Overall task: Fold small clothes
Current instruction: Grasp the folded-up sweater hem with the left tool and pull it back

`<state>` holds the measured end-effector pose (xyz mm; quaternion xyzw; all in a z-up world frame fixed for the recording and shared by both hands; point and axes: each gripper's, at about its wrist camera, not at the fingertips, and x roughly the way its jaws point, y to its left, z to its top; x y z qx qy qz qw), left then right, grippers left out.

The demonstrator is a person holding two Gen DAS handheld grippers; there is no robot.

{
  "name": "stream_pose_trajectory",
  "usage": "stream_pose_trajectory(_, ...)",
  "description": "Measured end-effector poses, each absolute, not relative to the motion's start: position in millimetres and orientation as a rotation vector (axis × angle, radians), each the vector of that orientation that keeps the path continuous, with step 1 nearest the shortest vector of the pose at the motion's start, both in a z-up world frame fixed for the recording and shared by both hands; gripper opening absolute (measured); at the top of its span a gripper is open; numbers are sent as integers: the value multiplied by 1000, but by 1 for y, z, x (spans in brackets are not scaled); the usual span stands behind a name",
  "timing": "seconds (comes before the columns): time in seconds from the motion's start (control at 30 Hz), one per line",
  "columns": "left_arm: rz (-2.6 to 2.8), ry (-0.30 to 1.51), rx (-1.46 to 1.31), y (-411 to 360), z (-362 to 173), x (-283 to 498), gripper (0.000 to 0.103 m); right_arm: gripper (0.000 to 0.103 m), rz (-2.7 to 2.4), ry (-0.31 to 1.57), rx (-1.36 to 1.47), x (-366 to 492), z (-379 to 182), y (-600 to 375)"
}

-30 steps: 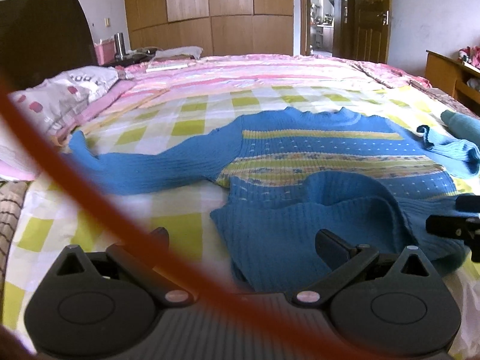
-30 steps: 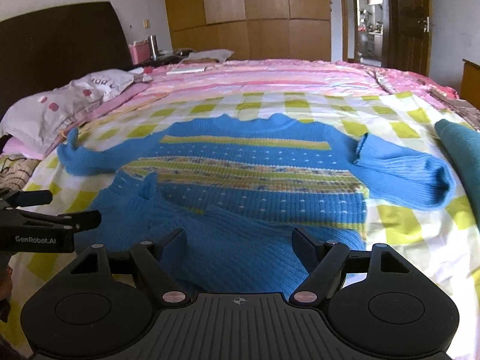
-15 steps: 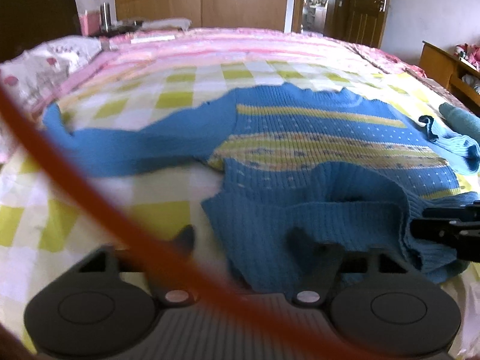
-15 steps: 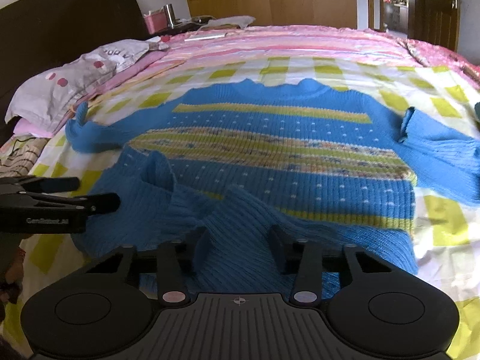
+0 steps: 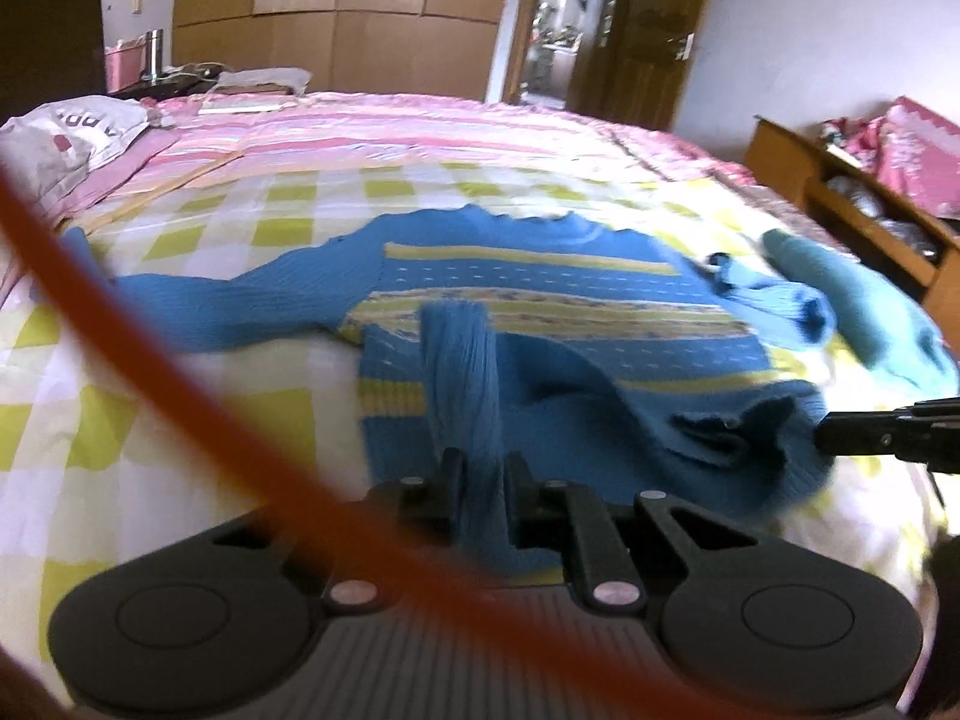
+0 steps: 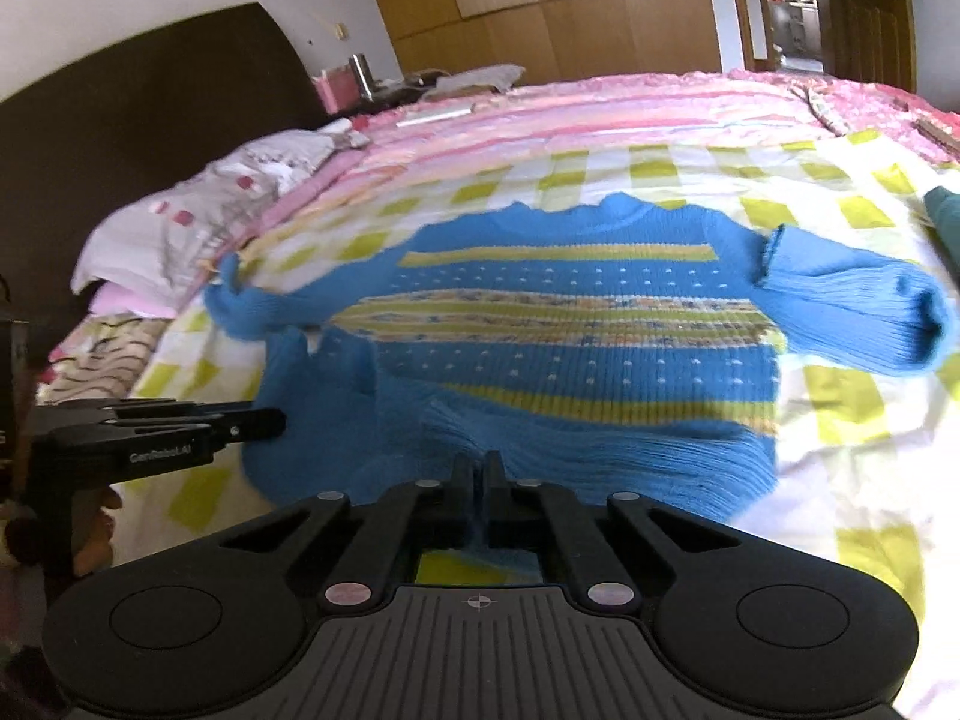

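Note:
A blue knitted sweater (image 5: 540, 300) with yellow-green stripes lies face up on the checkered bedspread (image 5: 180, 240), sleeves spread, bottom hem nearest me. In the left wrist view my left gripper (image 5: 480, 474) is closing its jaws on a raised ridge of the hem's left part, pads pressing the knit. The right gripper (image 5: 840, 429) pokes in from the right at the hem's other corner. In the right wrist view the sweater (image 6: 570, 324) fills the middle. My right gripper (image 6: 478, 474) is shut on a thin pinch of hem. The left gripper (image 6: 264, 420) shows at the left edge.
A teal garment (image 5: 858, 306) lies right of the sweater, near its right sleeve. A pillow (image 6: 198, 210) and dark headboard (image 6: 150, 102) are on the left. A wooden cabinet (image 5: 852, 204) stands beyond the bed's right side. An orange cable (image 5: 180, 384) crosses the left wrist view.
Both grippers went from wide open to closed on the sweater's bottom hem. The pinched hem has bunched and risen off the bed, and both views have tilted up.

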<state>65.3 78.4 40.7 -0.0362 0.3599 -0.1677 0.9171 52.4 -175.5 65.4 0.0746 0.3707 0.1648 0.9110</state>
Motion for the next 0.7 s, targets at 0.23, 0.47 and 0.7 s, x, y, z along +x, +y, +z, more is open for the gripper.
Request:
stream_pose_trajectory(0.23,-353,740,-69,86,40,16,20,0,297,798,177,-7,74,-200)
stream_pose_trajectory(0.47,-326,757,-54,81,34,12,37,9,250,828,143,-18,62,-194)
stream_pose_trajectory(0.7,-301,730,-66,80,37,14,49,42,278,760,79,8,51,-154)
